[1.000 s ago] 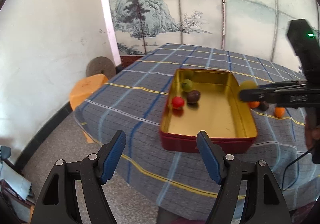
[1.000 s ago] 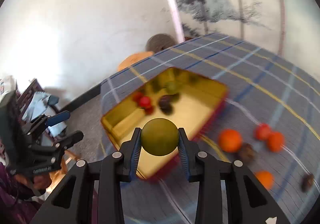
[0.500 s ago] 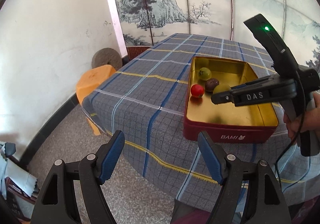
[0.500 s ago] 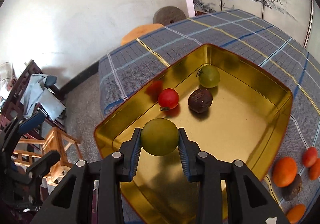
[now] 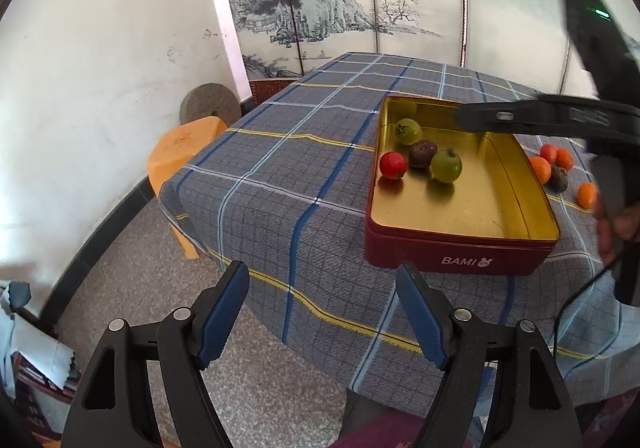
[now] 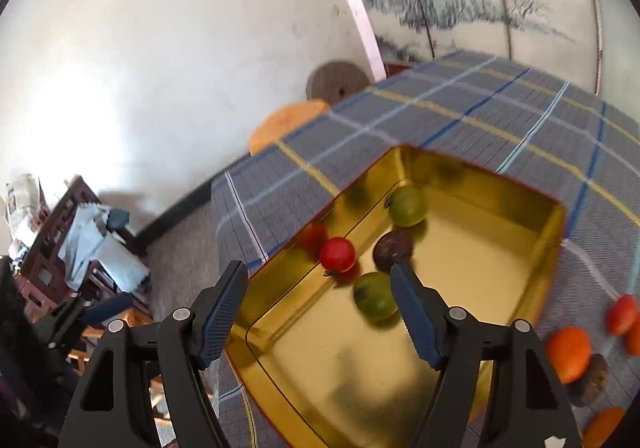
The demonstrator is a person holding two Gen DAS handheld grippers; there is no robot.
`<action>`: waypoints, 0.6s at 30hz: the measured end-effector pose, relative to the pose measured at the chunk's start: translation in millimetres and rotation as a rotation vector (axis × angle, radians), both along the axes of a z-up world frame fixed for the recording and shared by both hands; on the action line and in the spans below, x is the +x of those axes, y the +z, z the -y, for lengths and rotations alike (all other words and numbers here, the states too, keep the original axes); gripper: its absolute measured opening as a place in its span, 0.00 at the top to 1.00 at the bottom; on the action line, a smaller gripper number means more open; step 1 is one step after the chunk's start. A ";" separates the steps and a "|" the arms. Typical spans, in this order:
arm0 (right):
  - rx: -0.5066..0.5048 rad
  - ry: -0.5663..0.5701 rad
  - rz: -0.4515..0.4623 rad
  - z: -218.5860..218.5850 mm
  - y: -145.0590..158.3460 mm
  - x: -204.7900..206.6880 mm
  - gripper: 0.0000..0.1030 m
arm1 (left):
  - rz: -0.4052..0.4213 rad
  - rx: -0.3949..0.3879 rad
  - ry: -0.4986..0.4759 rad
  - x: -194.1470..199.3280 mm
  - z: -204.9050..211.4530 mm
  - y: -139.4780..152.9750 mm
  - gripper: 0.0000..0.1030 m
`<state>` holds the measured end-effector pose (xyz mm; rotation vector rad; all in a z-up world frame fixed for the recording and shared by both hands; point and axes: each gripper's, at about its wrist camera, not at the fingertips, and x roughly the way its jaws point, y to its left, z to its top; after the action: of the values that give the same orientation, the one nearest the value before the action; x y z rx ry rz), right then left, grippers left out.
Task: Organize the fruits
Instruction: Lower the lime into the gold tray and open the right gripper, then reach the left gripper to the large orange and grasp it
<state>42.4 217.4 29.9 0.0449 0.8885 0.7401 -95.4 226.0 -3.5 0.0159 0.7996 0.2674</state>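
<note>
Now spread wide and empty above the tin [image 6: 554, 232]: right gripper [image 6: 320, 312], green fruit [image 6: 374, 296] resting on the gold floor just inside the right finger, beside three others. Likewise parted and idle: left gripper [image 5: 322, 312], short of the tin, presumably leaving room.

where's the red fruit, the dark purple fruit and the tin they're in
red fruit [image 5: 393, 165], left wrist view, middle of its round body
dark purple fruit [image 6: 393, 244], right wrist view, centre of its top
tin [image 5: 460, 260], left wrist view, red front wall by the BAMI lettering
</note>
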 end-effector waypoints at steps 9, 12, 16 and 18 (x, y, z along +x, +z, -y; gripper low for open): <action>-0.073 -0.194 0.093 117.4 2.3 -63.4 0.26 | -0.011 0.021 -0.040 2.8 15.1 2.5 0.26; -0.135 -0.327 0.079 178.3 -8.3 -78.6 0.24 | -0.010 0.044 -0.065 5.4 27.4 5.8 0.26; -0.180 -0.555 0.024 270.6 -20.5 -94.8 0.21 | -0.005 0.090 -0.149 13.0 55.6 14.5 0.26; -0.229 -0.676 0.007 313.8 -25.0 -103.5 0.19 | 0.002 0.104 -0.200 16.9 69.6 20.3 0.26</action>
<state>-61.2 -96.4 4.9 0.1313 0.8738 0.0079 -78.5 156.5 16.9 0.1928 0.7749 0.1191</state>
